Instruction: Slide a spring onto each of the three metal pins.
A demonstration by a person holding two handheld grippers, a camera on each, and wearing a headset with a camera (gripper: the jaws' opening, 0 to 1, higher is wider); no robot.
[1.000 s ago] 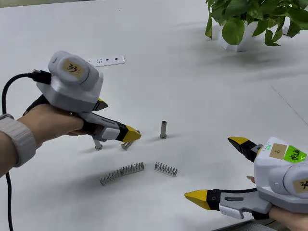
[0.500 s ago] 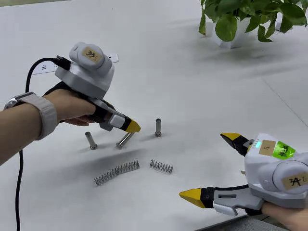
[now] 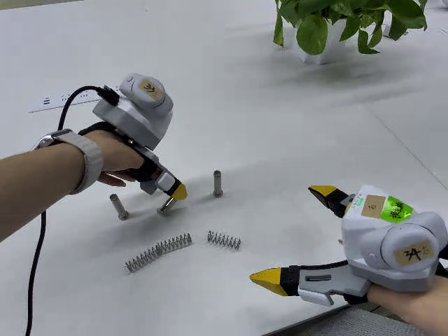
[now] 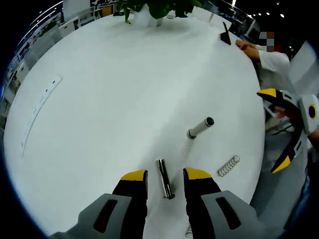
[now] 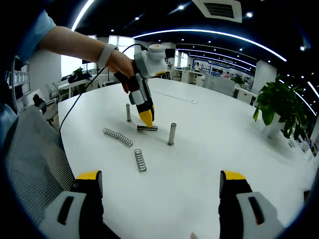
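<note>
Left tongs [image 4: 165,175], narrowly parted, straddle the lying pin [image 4: 162,169]; right tongs [image 3: 295,234] gape.

White table [image 3: 280,126]. Lying pin [image 3: 166,205] flat between left gripper [image 3: 175,196] fingertips. Upright pin [image 3: 218,183] just ahead of those tips, second upright pin [image 3: 119,207] off to their side. Long spring [image 3: 159,252] and short spring [image 3: 224,240] flat, between left fingertips and right gripper [image 3: 295,234] fingertips. Potted plant [image 3: 311,31] and white strip [image 3: 63,101] far beyond.
</note>
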